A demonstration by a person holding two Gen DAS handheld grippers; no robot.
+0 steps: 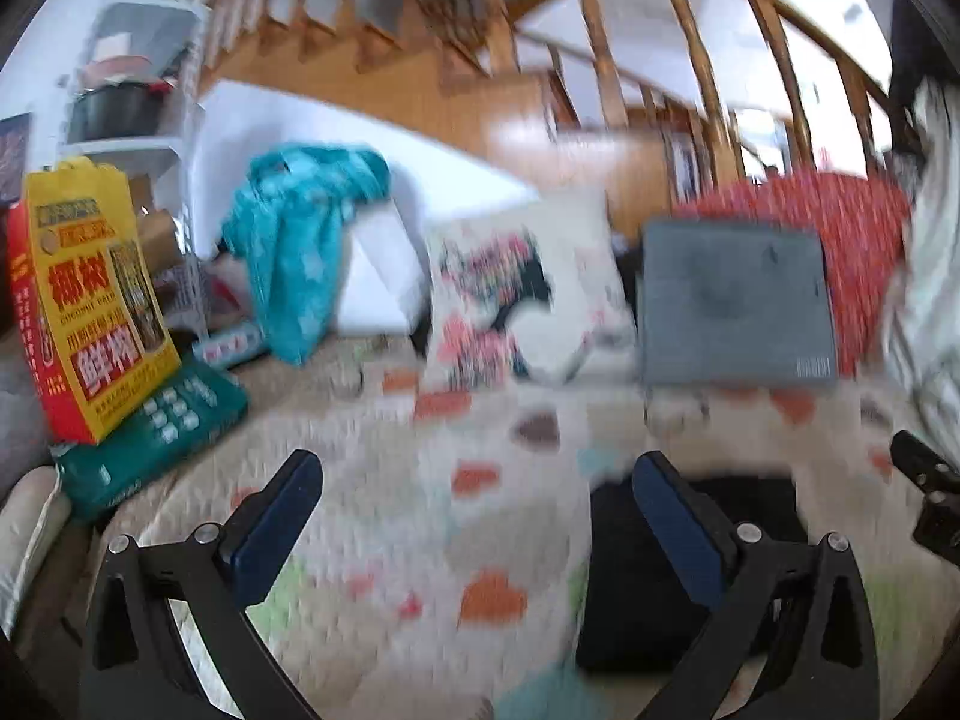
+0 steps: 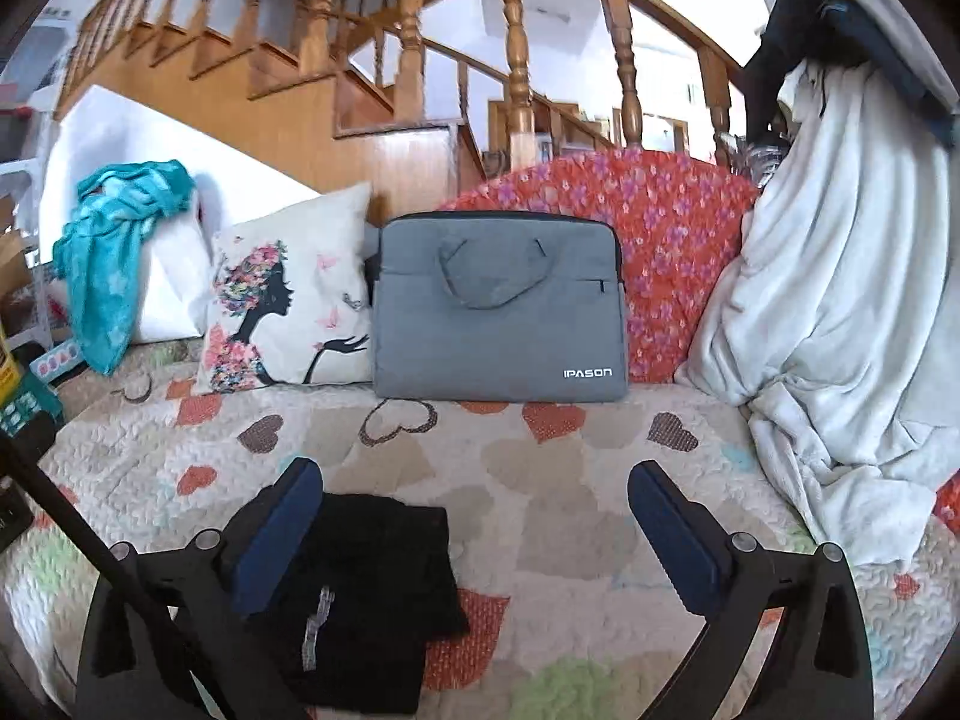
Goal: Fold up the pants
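The black pants [image 2: 372,594] lie folded into a compact stack on the heart-patterned quilt [image 2: 540,468]. In the right wrist view they sit low and left, partly behind the left finger. My right gripper [image 2: 474,531] is open above the quilt with nothing between its blue pads. In the blurred left wrist view the pants [image 1: 636,588] show as a dark patch behind the right finger. My left gripper [image 1: 477,528] is open too, and only quilt [image 1: 420,510] lies between its fingers. Part of the other gripper [image 1: 930,492] shows at the right edge.
Along the back of the quilt stand a printed cushion [image 2: 288,312], a grey laptop bag [image 2: 498,306] and a red floral cushion [image 2: 678,264]. A white blanket [image 2: 840,324] piles up at the right. A teal cloth [image 2: 114,252], a yellow carton [image 1: 96,306] and a green box [image 1: 162,426] crowd the left.
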